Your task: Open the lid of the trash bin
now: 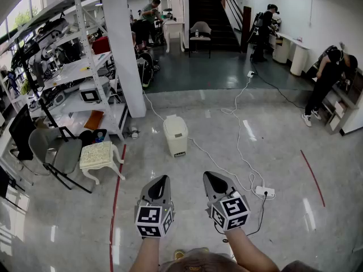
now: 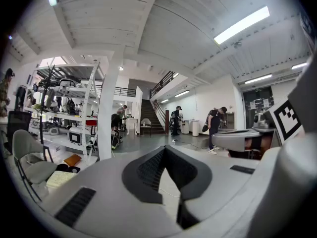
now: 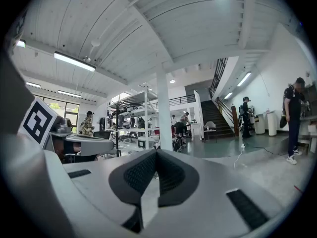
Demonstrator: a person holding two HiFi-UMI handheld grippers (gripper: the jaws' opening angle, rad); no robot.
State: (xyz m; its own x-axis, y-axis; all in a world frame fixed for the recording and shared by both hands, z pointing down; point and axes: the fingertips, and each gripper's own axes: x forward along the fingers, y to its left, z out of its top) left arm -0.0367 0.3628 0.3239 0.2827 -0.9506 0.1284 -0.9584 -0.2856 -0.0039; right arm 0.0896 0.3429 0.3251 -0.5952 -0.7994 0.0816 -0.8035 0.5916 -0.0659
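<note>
The white trash bin (image 1: 175, 135) stands upright on the glossy floor next to a white pillar, with its lid down. In the head view both grippers are held side by side well short of it, pointing toward it. My left gripper (image 1: 165, 178) has its jaws together and holds nothing. My right gripper (image 1: 209, 175) is shut too and also empty. In the left gripper view the jaws of the left gripper (image 2: 165, 148) meet at the tip. The right gripper (image 3: 156, 151) shows the same in the right gripper view. Neither gripper view shows the bin.
A white pillar (image 1: 123, 50) and metal shelving (image 1: 85, 72) stand left of the bin. A cushioned stool (image 1: 101, 156) and a grey chair (image 1: 57, 152) sit nearer left. A power strip (image 1: 264, 192) with a white cable (image 1: 238, 146) lies on the right. People work at the back.
</note>
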